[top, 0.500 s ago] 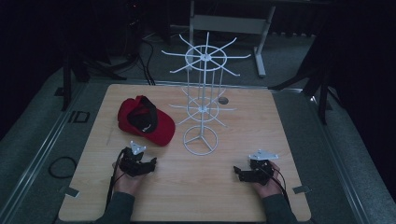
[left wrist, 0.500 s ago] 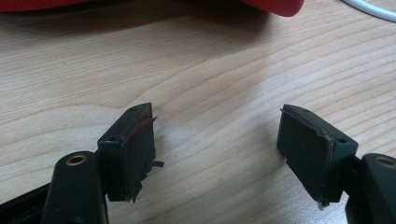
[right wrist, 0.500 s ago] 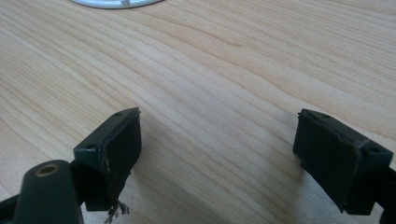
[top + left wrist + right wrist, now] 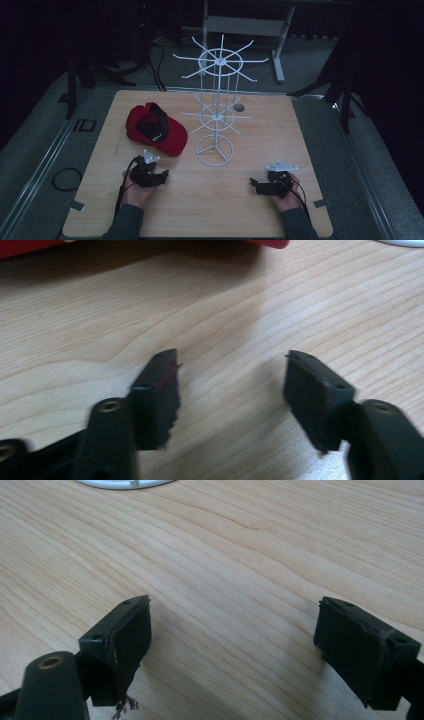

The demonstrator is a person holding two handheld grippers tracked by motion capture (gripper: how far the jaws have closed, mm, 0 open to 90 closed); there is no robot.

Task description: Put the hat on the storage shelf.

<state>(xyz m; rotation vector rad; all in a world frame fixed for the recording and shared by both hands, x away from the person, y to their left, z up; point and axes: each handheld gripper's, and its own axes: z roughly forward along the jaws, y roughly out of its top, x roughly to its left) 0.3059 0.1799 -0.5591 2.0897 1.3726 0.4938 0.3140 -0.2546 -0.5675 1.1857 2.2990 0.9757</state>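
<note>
Two hand-held grippers rest low over a wooden surface [image 4: 310, 130], a red cap [image 4: 156, 131] lying ahead of the left one.

The left gripper [image 4: 161, 175] sits just short of the cap, jaws wide apart with nothing between them; the right gripper [image 4: 256, 185] is likewise spread and empty; a white wire rack [image 4: 216, 112] stands mid-surface, beside the cap.
</note>
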